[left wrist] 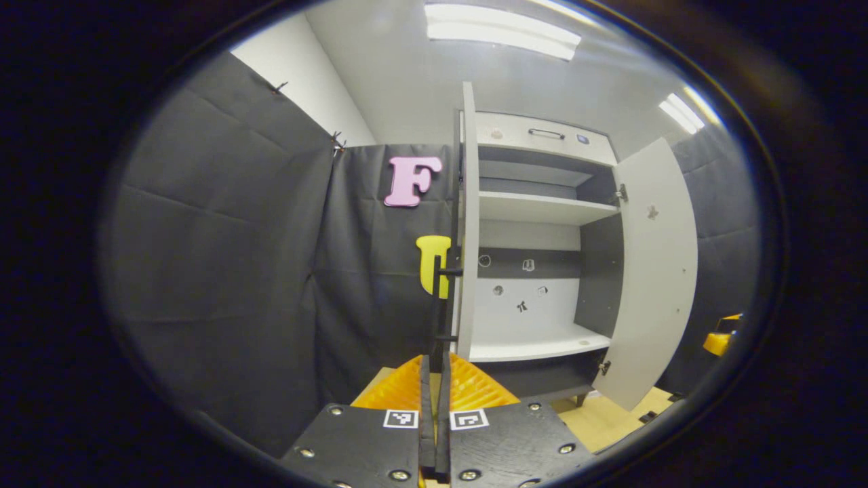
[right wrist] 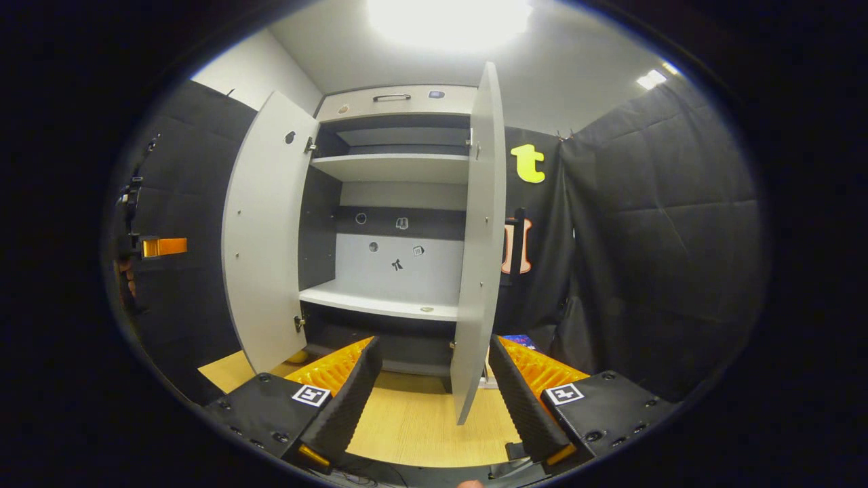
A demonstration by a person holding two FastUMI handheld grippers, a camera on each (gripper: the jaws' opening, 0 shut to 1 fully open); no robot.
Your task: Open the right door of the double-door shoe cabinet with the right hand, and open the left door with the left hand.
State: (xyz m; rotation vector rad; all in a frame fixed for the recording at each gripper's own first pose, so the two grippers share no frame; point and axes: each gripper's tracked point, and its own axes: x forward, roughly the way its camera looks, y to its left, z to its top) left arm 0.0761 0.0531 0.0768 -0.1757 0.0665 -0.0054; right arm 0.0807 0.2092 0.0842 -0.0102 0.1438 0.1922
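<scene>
Right gripper view shows both the left door (right wrist: 264, 230) at 9 o'clock and the right door (right wrist: 478, 237) swung open, so the task looks finished, with the right gripper (right wrist: 434, 400) spread wide and the left gripper (left wrist: 435, 420) closed narrow on the left door's handle (left wrist: 439, 298).

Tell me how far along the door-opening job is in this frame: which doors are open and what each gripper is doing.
Both doors look open: in the right gripper view the right door stands edge-on and the left door is swung wide, baring the shelves. The right gripper is open, straddling the right door's edge without pressing it. The left gripper is shut by the left door's handle; whether it grips it is unclear. Only letting go seems left.
</scene>
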